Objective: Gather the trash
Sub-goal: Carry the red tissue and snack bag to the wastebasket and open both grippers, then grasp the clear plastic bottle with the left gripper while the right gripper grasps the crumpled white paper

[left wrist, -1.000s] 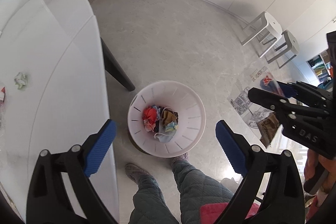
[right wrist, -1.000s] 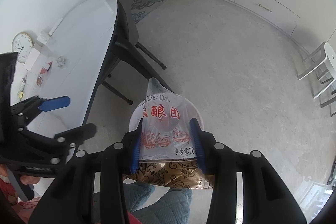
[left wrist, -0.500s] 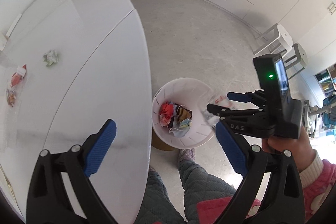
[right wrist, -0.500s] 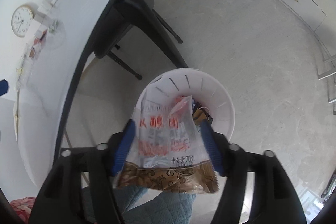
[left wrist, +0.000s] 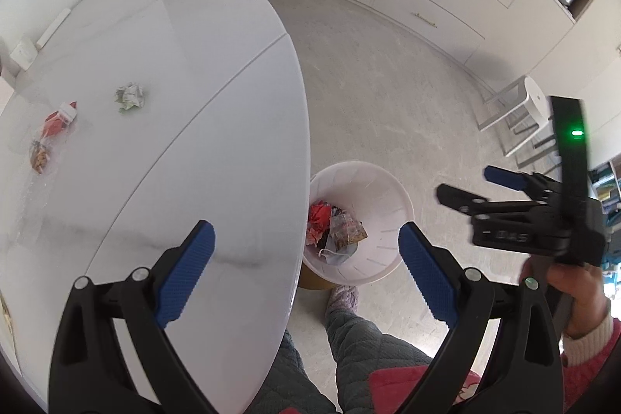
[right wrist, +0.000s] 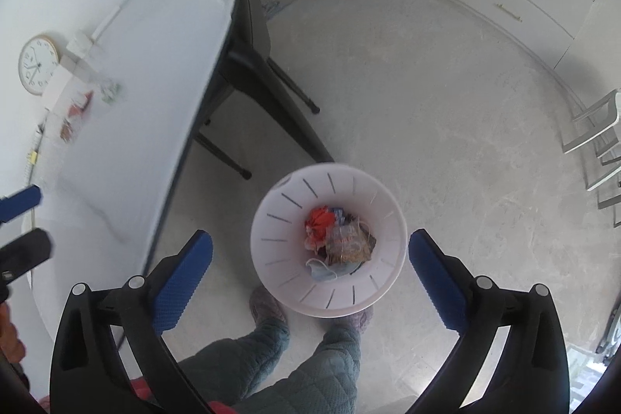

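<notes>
Right tool (right wrist: 310,274) just opened, empty; clock (right wrist: 38,64) only in right view.

A clear printed snack bag (right wrist: 349,241) is lying crumpled inside the white bin (right wrist: 271,258), atop other trash

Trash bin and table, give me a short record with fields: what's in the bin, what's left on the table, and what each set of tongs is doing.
bin: white trash bin on the floor beside the table
bin contents: clear snack bag, red wrapper, blue face mask
left on table: crumpled paper, red-and-clear wrapper
right tongs: above the bin, jaws just opened, nothing between them
left tongs: open, empty, over the table's edge
</notes>
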`<action>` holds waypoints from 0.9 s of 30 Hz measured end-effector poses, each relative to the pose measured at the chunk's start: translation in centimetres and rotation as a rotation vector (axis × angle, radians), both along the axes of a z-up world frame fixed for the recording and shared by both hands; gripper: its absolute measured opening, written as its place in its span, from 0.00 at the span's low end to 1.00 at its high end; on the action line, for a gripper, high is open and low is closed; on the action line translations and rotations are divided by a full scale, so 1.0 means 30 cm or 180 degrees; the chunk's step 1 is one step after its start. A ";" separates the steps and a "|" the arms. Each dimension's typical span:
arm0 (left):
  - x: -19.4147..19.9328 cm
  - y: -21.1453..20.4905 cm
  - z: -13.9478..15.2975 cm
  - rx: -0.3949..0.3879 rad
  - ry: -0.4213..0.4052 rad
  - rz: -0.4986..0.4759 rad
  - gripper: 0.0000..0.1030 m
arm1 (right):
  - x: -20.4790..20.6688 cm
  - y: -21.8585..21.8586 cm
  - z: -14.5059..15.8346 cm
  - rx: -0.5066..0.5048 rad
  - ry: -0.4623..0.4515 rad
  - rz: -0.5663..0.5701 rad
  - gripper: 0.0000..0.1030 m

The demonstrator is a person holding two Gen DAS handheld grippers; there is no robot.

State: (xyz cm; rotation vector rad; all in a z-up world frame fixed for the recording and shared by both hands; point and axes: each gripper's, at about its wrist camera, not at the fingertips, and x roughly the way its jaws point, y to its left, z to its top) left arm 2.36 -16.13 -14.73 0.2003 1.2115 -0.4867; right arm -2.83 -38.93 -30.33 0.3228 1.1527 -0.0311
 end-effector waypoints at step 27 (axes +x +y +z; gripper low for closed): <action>0.058 0.602 0.129 0.0208 -0.0298 0.1505 0.92 | 0.256 0.461 0.291 -0.0061 -0.0473 0.1838 0.98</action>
